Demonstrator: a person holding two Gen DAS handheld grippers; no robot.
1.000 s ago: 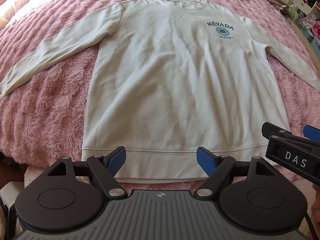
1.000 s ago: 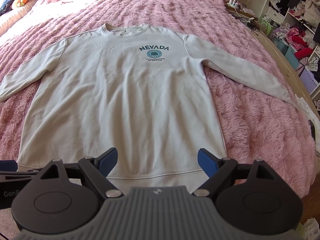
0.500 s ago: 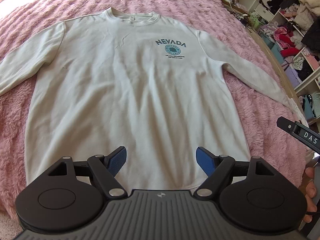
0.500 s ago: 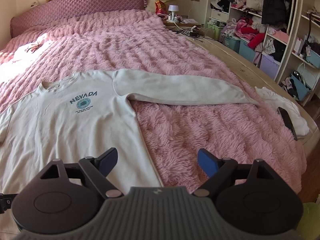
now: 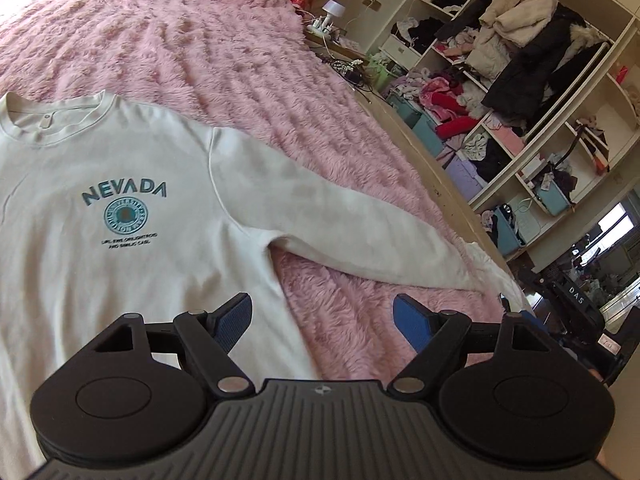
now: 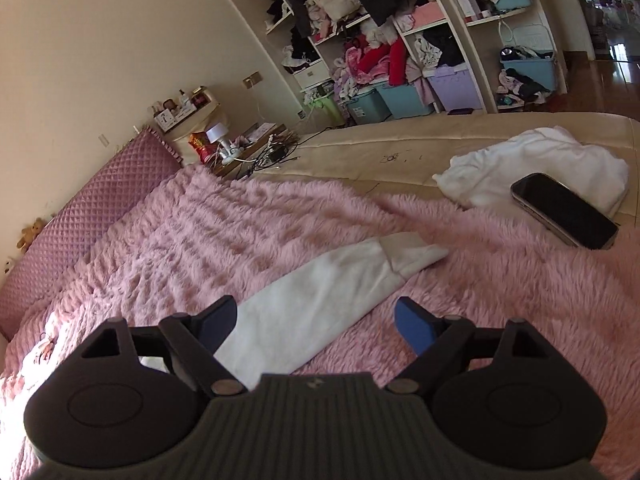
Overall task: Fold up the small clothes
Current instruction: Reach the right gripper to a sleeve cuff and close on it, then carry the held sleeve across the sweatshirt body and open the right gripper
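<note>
Covering the bed, pink fuzzy blanket (image 6: 248, 240) w/ sweatshirt (image 5: 120, 260) flat, phone (image 6: 564, 210) nearby; both grippers' fingers apart.

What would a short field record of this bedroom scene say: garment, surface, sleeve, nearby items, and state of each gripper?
garment: white sweatshirt, lying flat, print facing up
surface: pink fluffy blanket
sleeve: stretched out to the side, cuff on the blanket
nearby items: phone lying partly on a white cloth
left gripper: jaws open, holding nothing
right gripper: jaws open, above the sleeve

pink blanket (image 6: 248, 232), phone (image 6: 564, 210), cluttered shelves (image 5: 520, 92)
</note>
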